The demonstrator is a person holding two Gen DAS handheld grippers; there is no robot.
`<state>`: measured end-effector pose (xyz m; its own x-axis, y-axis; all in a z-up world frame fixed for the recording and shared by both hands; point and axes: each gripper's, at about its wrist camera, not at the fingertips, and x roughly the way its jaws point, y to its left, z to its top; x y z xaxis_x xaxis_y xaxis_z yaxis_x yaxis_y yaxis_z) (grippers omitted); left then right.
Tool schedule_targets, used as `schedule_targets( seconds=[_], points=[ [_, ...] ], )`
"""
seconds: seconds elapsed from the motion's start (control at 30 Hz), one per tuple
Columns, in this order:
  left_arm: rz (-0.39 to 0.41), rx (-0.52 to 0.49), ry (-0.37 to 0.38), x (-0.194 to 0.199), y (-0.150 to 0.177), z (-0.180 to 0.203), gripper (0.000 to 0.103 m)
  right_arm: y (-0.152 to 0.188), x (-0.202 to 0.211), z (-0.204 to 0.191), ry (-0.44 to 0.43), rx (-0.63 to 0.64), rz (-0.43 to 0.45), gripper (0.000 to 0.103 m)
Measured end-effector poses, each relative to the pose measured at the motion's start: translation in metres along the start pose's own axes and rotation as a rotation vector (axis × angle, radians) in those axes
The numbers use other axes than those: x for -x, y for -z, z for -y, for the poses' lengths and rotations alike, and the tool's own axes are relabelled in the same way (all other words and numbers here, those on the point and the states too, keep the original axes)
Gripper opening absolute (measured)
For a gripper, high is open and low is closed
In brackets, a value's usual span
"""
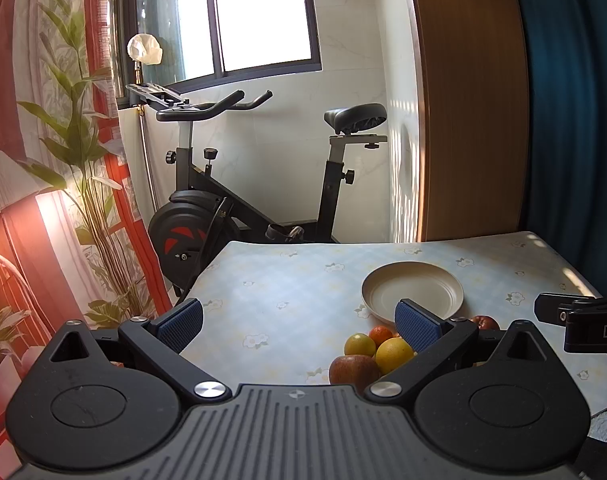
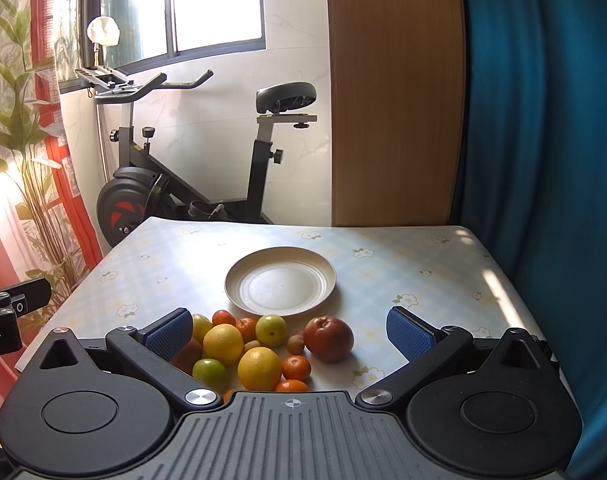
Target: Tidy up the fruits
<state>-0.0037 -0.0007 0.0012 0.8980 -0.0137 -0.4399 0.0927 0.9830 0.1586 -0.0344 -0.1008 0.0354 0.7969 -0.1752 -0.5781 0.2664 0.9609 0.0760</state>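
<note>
Table (image 2: 423,256): plate (image 2: 280,285) beside fruit pile (image 2: 255,346).

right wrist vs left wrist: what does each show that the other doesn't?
Only the right wrist view shows the whole fruit pile: green fruits such as the green apple, small tangerines, and the red apple unobstructed. It also shows the open right tool.

Only the left wrist view shows the open left tool and a lamp on the printed backdrop.

Both show the empty plate, the floral tablecloth, the exercise bike and the window.
</note>
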Motion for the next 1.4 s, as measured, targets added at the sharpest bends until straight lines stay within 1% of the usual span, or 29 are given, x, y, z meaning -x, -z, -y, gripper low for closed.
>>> schedule_targets(
  seconds=[0.2,1.23,1.37,1.4],
  points=[
    [-0.014,0.013,0.006,-0.0021,0.001,-0.0014,0.103,0.0005,-0.0001,-0.0004,-0.001,0.001,0.001,0.103],
    [-0.016,0.024,0.003,-0.0019,0.0003,-0.0039,0.103,0.0005,0.0004,-0.0007,0.0,0.003,0.002,0.103],
    [-0.024,0.019,0.007,-0.0049,-0.0002,-0.0032,0.103,-0.0005,0.0004,-0.0002,-0.01,0.011,0.004,0.103],
    [-0.027,0.015,0.009,-0.0066,-0.0009,-0.0035,0.103,-0.0022,0.0012,0.0016,-0.022,0.02,0.015,0.103]
  ],
)
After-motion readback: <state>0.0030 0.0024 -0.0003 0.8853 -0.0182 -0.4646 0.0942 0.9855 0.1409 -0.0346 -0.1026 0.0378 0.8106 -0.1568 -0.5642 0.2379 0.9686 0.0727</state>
